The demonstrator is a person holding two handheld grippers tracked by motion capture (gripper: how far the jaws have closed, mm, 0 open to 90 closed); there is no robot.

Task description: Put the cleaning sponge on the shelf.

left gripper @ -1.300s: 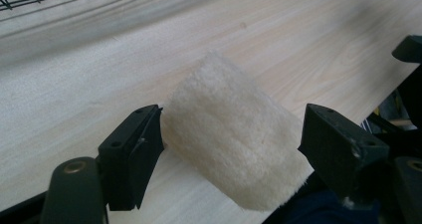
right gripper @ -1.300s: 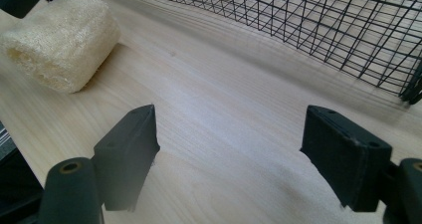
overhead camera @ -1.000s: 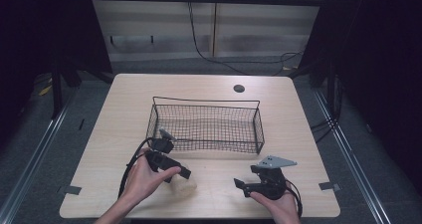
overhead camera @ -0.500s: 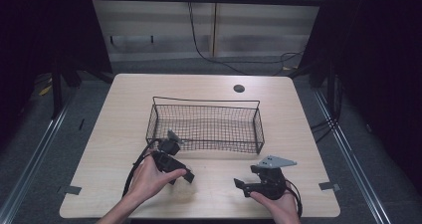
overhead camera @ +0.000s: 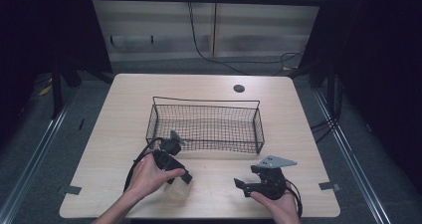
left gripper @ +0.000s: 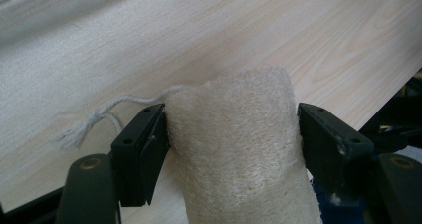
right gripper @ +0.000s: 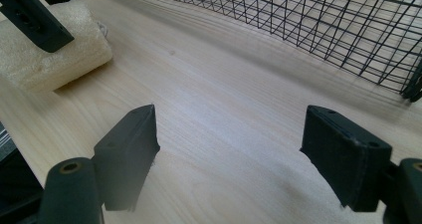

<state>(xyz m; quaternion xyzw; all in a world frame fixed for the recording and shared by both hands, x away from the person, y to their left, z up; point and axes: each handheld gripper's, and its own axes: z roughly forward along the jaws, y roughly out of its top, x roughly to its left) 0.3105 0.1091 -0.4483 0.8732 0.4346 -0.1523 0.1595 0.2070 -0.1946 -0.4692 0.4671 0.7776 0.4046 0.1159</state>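
Observation:
A pale, fibrous loofah sponge [left gripper: 239, 149] with a thin white string [left gripper: 99, 117] lies on the light wooden table [overhead camera: 124, 114], near its front left. My left gripper [left gripper: 231, 134] is shut on it, a black pad pressed to each side; its jaws have just been closing with the sponge between them. From above, the sponge [overhead camera: 177, 190] pokes out below the left gripper [overhead camera: 182, 180]. My right gripper [overhead camera: 242, 186] rests at the front right, open with nothing between its fingers. In the right gripper view, the sponge [right gripper: 50, 55] lies beyond its own jaws [right gripper: 234, 149].
A black wire basket [overhead camera: 206, 102] stands in the middle of the table, just beyond both grippers; its mesh [right gripper: 323, 25] is close ahead of the right gripper. A dark round hole [overhead camera: 239, 88] sits near the far edge. Metal rails run along both sides of the table.
The left gripper has shifted slightly toward the table's front edge and its jaws have come in on the sponge. The right gripper has stayed where it was.

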